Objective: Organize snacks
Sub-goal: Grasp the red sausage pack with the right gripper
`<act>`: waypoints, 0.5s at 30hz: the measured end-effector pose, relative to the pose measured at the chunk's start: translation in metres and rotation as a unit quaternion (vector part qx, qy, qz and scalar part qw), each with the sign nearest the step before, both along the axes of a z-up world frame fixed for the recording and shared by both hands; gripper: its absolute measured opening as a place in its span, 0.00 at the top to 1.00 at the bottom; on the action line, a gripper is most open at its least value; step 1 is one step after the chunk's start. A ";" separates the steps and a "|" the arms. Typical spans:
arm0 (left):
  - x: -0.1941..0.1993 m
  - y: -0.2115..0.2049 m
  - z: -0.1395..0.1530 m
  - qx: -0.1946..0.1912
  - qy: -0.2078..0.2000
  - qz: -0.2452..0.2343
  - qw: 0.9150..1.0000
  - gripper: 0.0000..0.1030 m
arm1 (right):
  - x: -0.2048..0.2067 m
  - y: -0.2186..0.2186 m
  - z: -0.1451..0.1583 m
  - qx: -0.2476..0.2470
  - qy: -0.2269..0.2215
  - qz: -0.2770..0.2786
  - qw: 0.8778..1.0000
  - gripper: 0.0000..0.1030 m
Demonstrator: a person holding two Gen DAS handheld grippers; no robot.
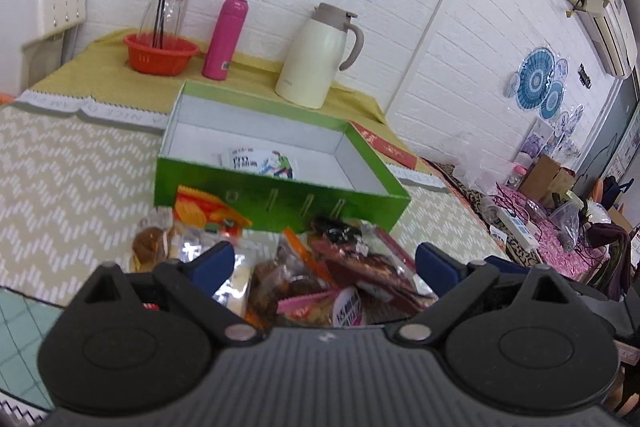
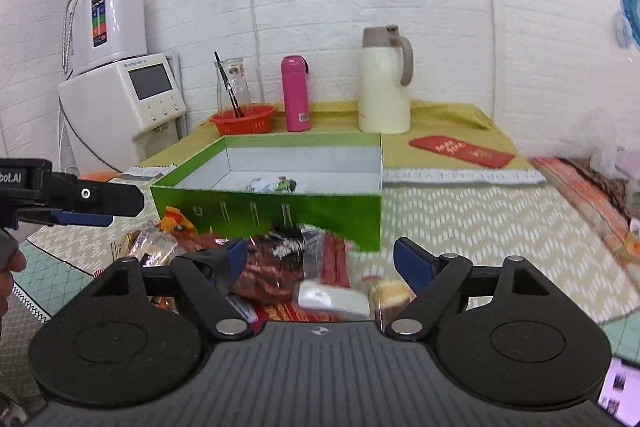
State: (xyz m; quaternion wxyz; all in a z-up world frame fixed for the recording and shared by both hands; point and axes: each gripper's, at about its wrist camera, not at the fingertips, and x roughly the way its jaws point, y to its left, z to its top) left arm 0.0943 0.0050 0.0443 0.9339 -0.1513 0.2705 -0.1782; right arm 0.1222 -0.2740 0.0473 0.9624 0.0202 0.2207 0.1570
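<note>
Presently both jaws stand wide apart with nothing gripped. Left hand-held gripper (image 1: 325,263): blue pads spread to either side of the snack pile (image 1: 280,267), which lies just ahead of and below the fingertips, not pinched. Right hand-held gripper (image 2: 320,259): same posture over the same heap, pads clear of the wrappers. The near part of the pile is cut off by each gripper body; individual packets are blurred, and only a dark red wrapper (image 2: 276,275) and a white packet (image 2: 332,297) can be told apart in the right view.

Green box (image 1: 280,203) sits open-topped on the desk (image 1: 72,163), directly behind the pile, its front wall touching or just beside the rearmost snacks; which, I cannot tell. One printed packet (image 1: 260,163) lies inside on the box floor, partly hidden by the front wall.

Beyond the box, by the wall: orange basket (image 1: 160,55), pink bottle (image 1: 224,39), cream jug (image 1: 316,59). Red envelope (image 2: 460,149) lies right of the box.
</note>
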 end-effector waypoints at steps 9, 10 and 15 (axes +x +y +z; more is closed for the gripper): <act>-0.010 -0.007 -0.003 0.014 -0.002 -0.015 1.000 0.07 | 0.041 -0.004 -0.030 0.045 0.055 0.003 0.997 0.02; -0.010 -0.007 -0.001 0.016 -0.006 -0.016 1.000 0.07 | 0.047 -0.002 -0.032 0.045 0.060 0.005 0.997 0.03; -0.001 -0.013 0.002 0.033 -0.002 -0.013 0.999 0.08 | 0.054 -0.003 -0.038 0.055 0.068 0.022 0.996 0.29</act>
